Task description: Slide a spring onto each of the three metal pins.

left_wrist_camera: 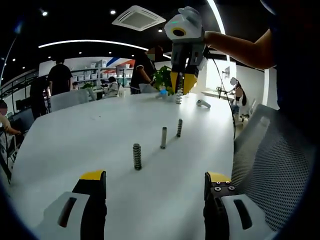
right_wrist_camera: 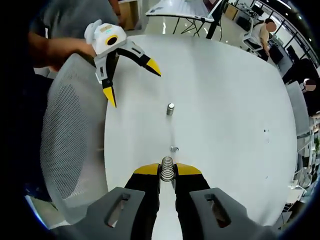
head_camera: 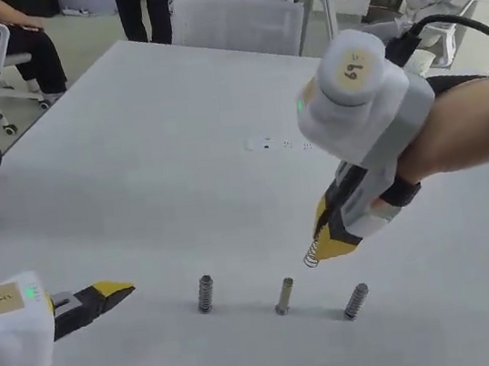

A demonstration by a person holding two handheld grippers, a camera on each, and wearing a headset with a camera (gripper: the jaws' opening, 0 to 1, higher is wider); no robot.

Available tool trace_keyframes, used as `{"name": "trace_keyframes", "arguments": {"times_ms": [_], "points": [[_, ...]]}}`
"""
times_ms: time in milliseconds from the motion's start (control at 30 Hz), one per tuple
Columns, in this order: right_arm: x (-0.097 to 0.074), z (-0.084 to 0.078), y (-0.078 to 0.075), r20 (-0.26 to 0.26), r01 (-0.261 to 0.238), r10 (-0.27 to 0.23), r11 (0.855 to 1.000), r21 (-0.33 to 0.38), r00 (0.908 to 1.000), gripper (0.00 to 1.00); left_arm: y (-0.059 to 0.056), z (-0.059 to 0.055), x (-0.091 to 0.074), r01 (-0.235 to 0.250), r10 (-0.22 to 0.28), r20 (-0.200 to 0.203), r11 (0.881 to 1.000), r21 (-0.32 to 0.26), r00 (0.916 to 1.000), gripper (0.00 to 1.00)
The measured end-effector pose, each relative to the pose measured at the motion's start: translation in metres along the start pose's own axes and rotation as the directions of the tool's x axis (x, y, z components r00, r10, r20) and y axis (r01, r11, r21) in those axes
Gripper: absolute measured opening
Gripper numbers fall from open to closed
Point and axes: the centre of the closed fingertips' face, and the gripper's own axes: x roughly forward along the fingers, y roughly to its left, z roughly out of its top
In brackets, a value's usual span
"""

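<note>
Judging from the row of pins, the last of the three springs is in hand. In the head view the left pin (head_camera: 206, 294) and the right pin (head_camera: 356, 301) each wear a coil, while the middle pin (head_camera: 284, 296) stands bare between them on the white table (head_camera: 131, 163).

The right gripper (head_camera: 332, 242) hangs above and a little beyond that bare pin, its jaws pinching the spring (head_camera: 311, 254) near one end, so the coil juts out past the yellow tips at a slant. In the right gripper view the spring (right_wrist_camera: 167, 168) shows end-on, gripped between the two jaws.

The next move probably calls for bringing the coil's open end over the pin top, matching its axis to the pin (which looks slightly tilted), and lowering it before letting go.

The left gripper (head_camera: 148, 340) waits near the table's near edge, well apart from the pins, with its jaws spread and holding nothing.

Nothing lies between the spring and the bare pin. The two loaded pins stand close on either side, though, so the yellow tips could knock one on the way down. A mesh chair (right_wrist_camera: 70, 150) sits beside the table, and people (head_camera: 6, 34) are well away in the room.
</note>
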Motion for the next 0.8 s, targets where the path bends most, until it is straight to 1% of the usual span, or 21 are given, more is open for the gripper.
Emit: {"name": "trace_keyframes", "arguments": {"times_ms": [67, 267, 300, 367, 467, 533, 800], "points": [[0.004, 0.001, -0.004, 0.013, -0.004, 0.004, 1.000, 0.017, 0.9999, 0.08, 0.000, -0.001, 0.000, -0.002, 0.002, 0.004, 1.000, -0.006, 1.0000, 0.78], [0.022, -0.002, -0.011, -0.007, 0.006, -0.006, 1.000, 0.020, 1.0000, 0.08, -0.002, -0.004, 0.002, 0.001, -0.001, 0.002, 1.000, -0.005, 1.0000, 0.77], [0.026, -0.002, -0.011, -0.015, 0.002, -0.002, 1.000, 0.023, 0.9999, 0.08, -0.002, -0.004, 0.002, 0.002, -0.002, 0.002, 1.000, -0.007, 1.0000, 0.77], [0.033, 0.000, -0.014, -0.015, 0.006, -0.006, 1.000, 0.023, 0.9999, 0.08, -0.002, -0.005, 0.002, 0.001, -0.001, 0.000, 1.000, -0.005, 1.0000, 0.77], [0.041, 0.001, -0.018, -0.021, -0.002, 0.002, 1.000, 0.025, 0.9998, 0.08, -0.002, -0.004, 0.002, 0.003, -0.003, 0.002, 1.000, -0.007, 1.0000, 0.77], [0.046, 0.001, -0.019, -0.033, -0.005, 0.006, 1.000, 0.023, 0.9994, 0.08, -0.003, -0.003, 0.001, 0.005, -0.005, 0.006, 1.000, -0.007, 1.0000, 0.76], [0.057, 0.000, -0.018, -0.051, -0.019, 0.020, 1.000, 0.020, 0.9985, 0.08, -0.002, -0.002, 0.000, 0.006, -0.006, 0.002, 1.000, 0.000, 1.0000, 0.75]]}}
